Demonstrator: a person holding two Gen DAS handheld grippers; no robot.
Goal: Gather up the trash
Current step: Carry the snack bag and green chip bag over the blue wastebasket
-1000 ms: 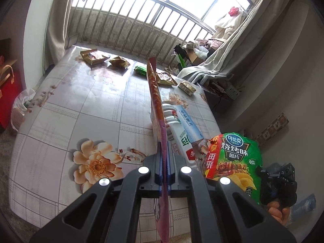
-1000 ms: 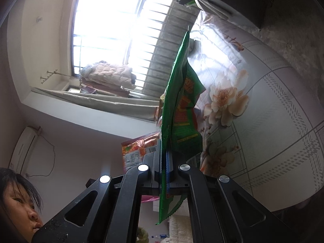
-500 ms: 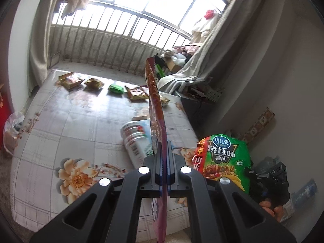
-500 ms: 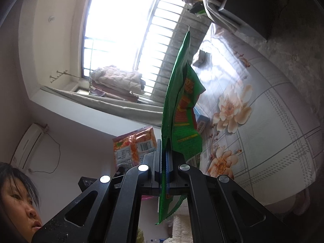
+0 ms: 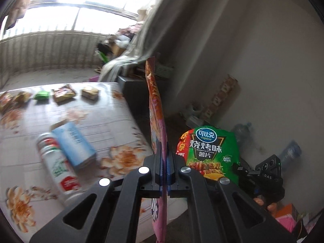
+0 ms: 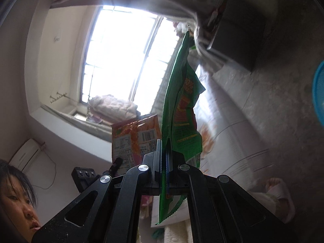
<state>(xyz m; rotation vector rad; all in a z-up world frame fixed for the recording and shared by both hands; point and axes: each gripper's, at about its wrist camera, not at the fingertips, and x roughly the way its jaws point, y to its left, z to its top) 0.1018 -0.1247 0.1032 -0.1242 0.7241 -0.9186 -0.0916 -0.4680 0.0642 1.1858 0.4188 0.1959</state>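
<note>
Two grippers, each clamped flat on one empty snack packet. Left gripper [image 5: 164, 167]: jaws pressed together on the lower part of an orange-and-pink packet [image 5: 155, 105], which stands on edge to the left wrist camera, its long axis running straight out from the jaws and upward, a short tail hanging below them. Right gripper [image 6: 164, 162]: jaws likewise closed, on a green chip packet [image 6: 182, 109], also edge-on, long axis forward and up, crumpled towards its right face.

Seen from the left wrist, the green chip packet shows its front just right of the left fingers; it reads "可比克 copico", "烧烤味", "BARBECUE FLAVOR", "薯片" and a small "0" badge (the red-and-yellow strip at its left edge is only partly legible). The black body of the right gripper, marked "DAS", sits behind it with fingertips of a hand [image 5: 263, 204] below. From the right wrist, the orange-and-pink packet shows its back panel, with a barcode and fine print too small to read.

Both loads are already off the bed [image 5: 113, 109], so the coming move likely turns on where a bin lies; none can be identified with confidence, though a blue round edge [image 6: 319, 93] shows at the far right of the right wrist view. More trash remains on the bed, left of the left jaws: a red-and-white can [image 5: 55, 162] beside a pale blue carton [image 5: 74, 143], and a far row of small wrappers [image 5: 63, 93].
</note>
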